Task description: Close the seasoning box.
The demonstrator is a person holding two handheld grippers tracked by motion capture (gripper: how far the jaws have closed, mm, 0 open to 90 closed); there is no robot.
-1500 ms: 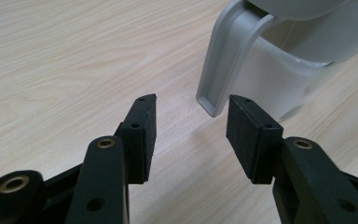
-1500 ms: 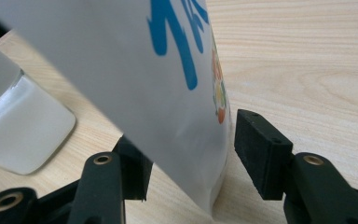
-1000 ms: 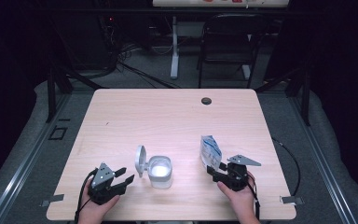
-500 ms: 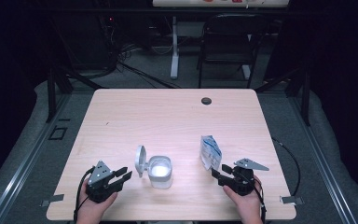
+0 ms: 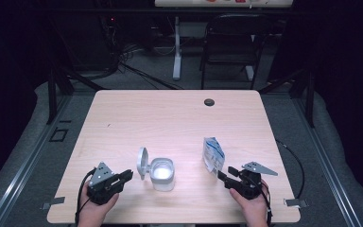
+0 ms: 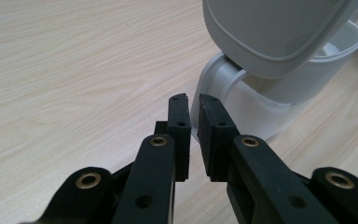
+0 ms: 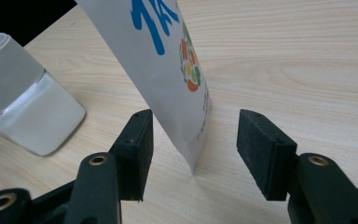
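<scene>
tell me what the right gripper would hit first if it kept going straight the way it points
Most likely the white packet: its lower edge stands between the open jaws of the right gripper, not yet touched. How far ahead it stands is hard to judge.

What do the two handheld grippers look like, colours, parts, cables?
Both are black. The left gripper and the right gripper each carry a grey three-cornered plate on top and trail a black cable. Up close, the jaws are black linked bars with brass-coloured pivot rings, ending in flat, rectangular black pads. No sleeves are visible on the forearms.
</scene>
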